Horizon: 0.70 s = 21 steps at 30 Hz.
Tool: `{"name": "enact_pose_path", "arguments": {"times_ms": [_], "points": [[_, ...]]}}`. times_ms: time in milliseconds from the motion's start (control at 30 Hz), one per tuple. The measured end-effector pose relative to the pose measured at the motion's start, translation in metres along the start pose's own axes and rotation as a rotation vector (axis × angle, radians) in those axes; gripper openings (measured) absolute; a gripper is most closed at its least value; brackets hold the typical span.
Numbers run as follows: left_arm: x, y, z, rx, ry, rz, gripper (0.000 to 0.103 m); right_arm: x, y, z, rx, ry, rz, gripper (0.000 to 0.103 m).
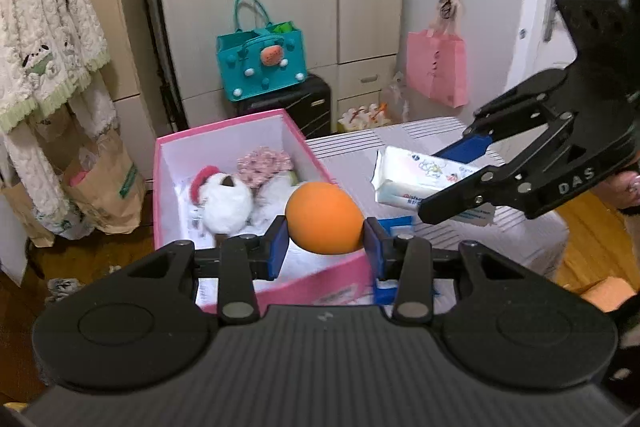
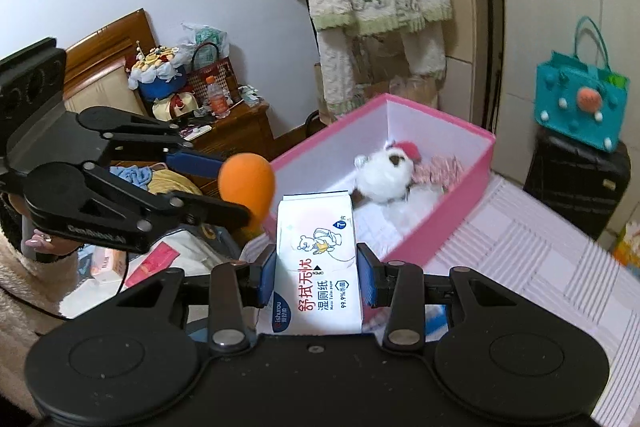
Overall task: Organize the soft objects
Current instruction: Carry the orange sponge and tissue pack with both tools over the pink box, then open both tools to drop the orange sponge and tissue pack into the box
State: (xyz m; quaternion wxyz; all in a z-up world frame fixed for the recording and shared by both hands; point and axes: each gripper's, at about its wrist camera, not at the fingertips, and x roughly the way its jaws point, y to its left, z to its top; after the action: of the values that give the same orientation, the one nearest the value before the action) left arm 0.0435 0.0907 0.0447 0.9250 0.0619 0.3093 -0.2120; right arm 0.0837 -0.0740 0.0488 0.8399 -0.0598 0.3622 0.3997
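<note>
My left gripper [image 1: 325, 241] is shut on an orange soft ball [image 1: 324, 217] and holds it above the near end of the pink box [image 1: 224, 133]. It shows in the right wrist view [image 2: 236, 187] with the ball [image 2: 246, 183]. My right gripper [image 2: 318, 277] is shut on a white pack of wet wipes [image 2: 318, 267], beside the box [image 2: 452, 203]; in the left wrist view the pack [image 1: 420, 183] sits right of the box. Inside the box lie a white plush toy with a red hat [image 1: 224, 201] and a pink knitted item [image 1: 262, 165].
The box stands on a white striped bed cover [image 2: 520, 251]. A teal bag [image 1: 260, 63] sits on a black suitcase [image 1: 308, 103] by the wardrobe. A pink bag [image 1: 436, 67] hangs on the door. Paper bags [image 1: 104, 187] and hanging robes [image 1: 44, 39] are left.
</note>
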Motion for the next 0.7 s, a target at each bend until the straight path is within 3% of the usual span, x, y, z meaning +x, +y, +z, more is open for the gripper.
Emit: {"name": "enact_pose_path", "arguments": {"times_ms": [200, 400, 467, 533, 700], "points": [[0.032, 0.025, 0.007, 0.021, 0.051, 0.074, 0.039, 0.041, -0.005, 0.029, -0.069, 0.017, -0.056, 0.046], [0.087, 0.055, 0.008, 0.038, 0.159, 0.123, 0.039, 0.101, -0.017, 0.047, -0.195, 0.105, -0.117, 0.046], [0.104, 0.053, 0.008, 0.095, 0.16, 0.188, 0.039, 0.119, -0.027, 0.051, -0.183, 0.131, -0.106, 0.046], [0.117, 0.052, 0.008, 0.14, 0.165, 0.204, 0.039, 0.131, -0.035, 0.052, -0.182, 0.147, -0.093, 0.046], [0.145, 0.074, 0.01, 0.088, 0.235, 0.186, 0.039, 0.161, -0.039, 0.051, -0.295, 0.234, -0.042, 0.046]]}}
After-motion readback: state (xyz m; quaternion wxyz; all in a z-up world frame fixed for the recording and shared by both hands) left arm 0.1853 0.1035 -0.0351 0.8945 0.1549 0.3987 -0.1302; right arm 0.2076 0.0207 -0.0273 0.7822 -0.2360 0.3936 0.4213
